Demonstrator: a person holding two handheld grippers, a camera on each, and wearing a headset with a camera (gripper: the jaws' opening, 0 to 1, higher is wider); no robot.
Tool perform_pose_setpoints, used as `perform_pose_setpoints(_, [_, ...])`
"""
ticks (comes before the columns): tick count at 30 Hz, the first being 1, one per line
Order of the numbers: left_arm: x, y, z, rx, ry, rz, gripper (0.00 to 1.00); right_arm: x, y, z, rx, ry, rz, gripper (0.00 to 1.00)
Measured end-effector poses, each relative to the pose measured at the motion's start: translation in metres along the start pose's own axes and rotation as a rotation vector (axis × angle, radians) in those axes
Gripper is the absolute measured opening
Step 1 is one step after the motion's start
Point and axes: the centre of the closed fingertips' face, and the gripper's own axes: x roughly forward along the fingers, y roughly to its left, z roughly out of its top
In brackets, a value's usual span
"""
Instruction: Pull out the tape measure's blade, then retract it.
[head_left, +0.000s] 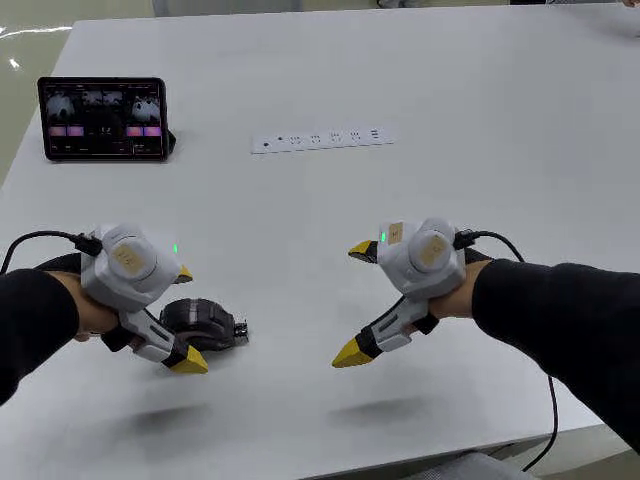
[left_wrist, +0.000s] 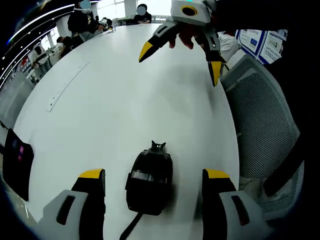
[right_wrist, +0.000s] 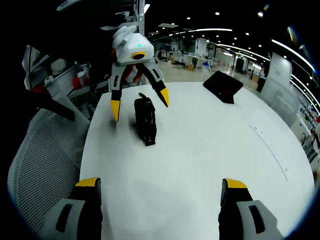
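A black tape measure (head_left: 203, 324) lies on the white table (head_left: 420, 80), its blade tip pointing right. My left gripper (head_left: 187, 316) stands open around it, yellow-tipped jaws on either side and not touching. In the left gripper view the tape measure (left_wrist: 149, 180) sits between the two jaws of the left gripper (left_wrist: 154, 175). My right gripper (head_left: 356, 300) hangs open to the right, apart from the tape, with nothing between its jaws. From the right gripper view the tape measure (right_wrist: 145, 120) lies ahead under the left gripper (right_wrist: 140, 103), with the right gripper (right_wrist: 161, 184) low in front.
A dark tablet (head_left: 103, 118) stands at the far left of the table. A white power strip (head_left: 322, 139) lies across the middle, farther back. Cables run from both grippers. A mesh chair (left_wrist: 270, 130) sits by the near table edge.
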Motion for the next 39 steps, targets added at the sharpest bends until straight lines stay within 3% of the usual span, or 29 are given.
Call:
perform_pose_setpoints(9, [0.013,0.001,-0.001,0.031,0.038,0.009,0.66,0.014,0.004,0.008,-0.024,0.009,0.015,0.99])
perform_pose_setpoints(13, [0.015,0.006,0.0,0.056,0.044,0.021,0.53,0.02,0.007,0.01,-0.028,0.014,0.025,0.99])
perform_pose_setpoints(16, [0.015,0.01,0.0,0.049,0.052,0.022,0.49,0.025,0.007,0.012,-0.03,0.013,0.033,0.99])
perform_pose_setpoints(19, [0.014,0.009,-0.003,0.078,0.074,0.021,0.42,0.031,0.007,0.016,-0.035,0.014,0.04,0.99])
perform_pose_setpoints(22, [0.016,0.002,-0.004,0.104,0.082,-0.011,0.34,0.037,0.005,0.02,-0.042,0.01,0.047,0.99])
perform_pose_setpoints(25, [0.018,0.003,-0.006,0.133,0.093,0.002,0.34,0.04,0.004,0.024,-0.065,0.006,0.045,0.9])
perform_pose_setpoints(34, [0.017,0.004,-0.005,0.106,0.067,0.014,0.33,0.051,0.0,0.028,-0.087,0.01,0.049,0.8])
perform_pose_setpoints(39, [0.018,0.005,-0.005,0.102,0.076,0.03,0.33,0.063,0.001,0.033,-0.085,0.007,0.061,0.72])
